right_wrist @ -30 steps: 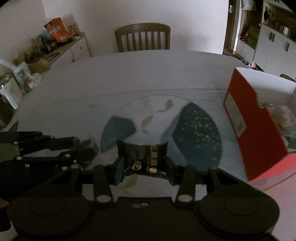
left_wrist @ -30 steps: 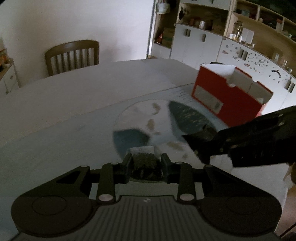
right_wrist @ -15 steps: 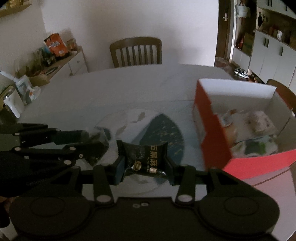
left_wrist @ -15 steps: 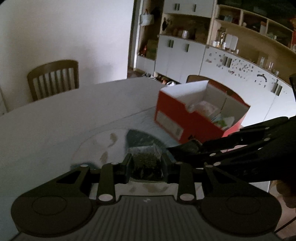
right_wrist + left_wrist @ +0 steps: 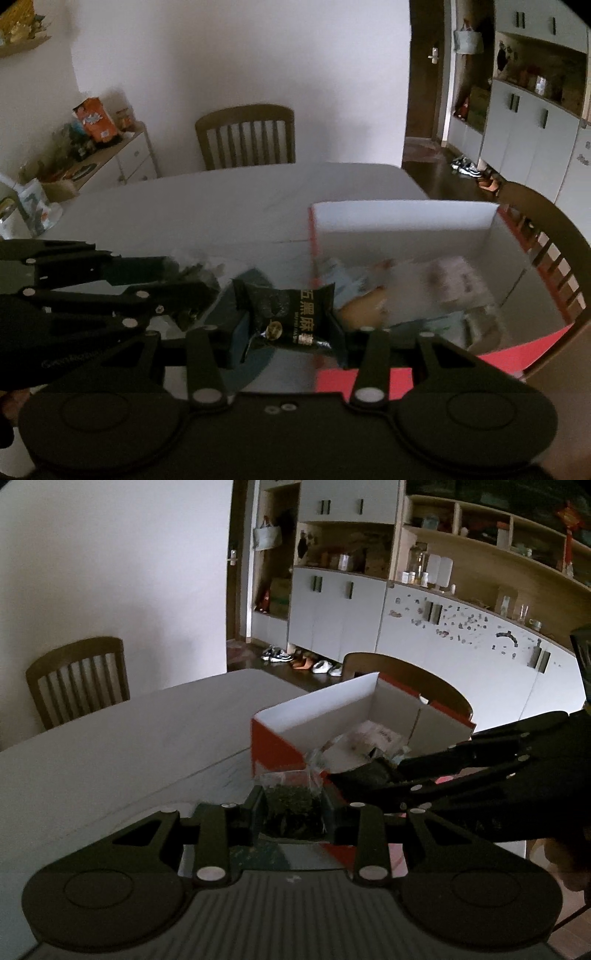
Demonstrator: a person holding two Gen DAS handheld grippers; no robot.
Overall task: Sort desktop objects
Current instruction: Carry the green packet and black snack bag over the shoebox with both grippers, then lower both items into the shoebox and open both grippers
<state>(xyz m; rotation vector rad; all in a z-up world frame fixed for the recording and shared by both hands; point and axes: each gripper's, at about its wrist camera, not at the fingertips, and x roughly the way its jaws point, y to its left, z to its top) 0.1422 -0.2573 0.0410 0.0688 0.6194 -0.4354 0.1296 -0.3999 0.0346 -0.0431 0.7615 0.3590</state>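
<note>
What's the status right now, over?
Left hand-held gripper shut on clear packet of dark bits. Right hand-held gripper shut on black snack packet. Both near open red box, already part-filled. Nothing blocking.

left tool gripping clear packet, red box

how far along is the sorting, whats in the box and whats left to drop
Done: several packets already lie inside the red box. In hand: the left gripper is shut on a clear bag of green bits, and the right gripper on a black snack packet, both near the box's edge. Left: releasing both into it. No other loose items show on the table.
</note>
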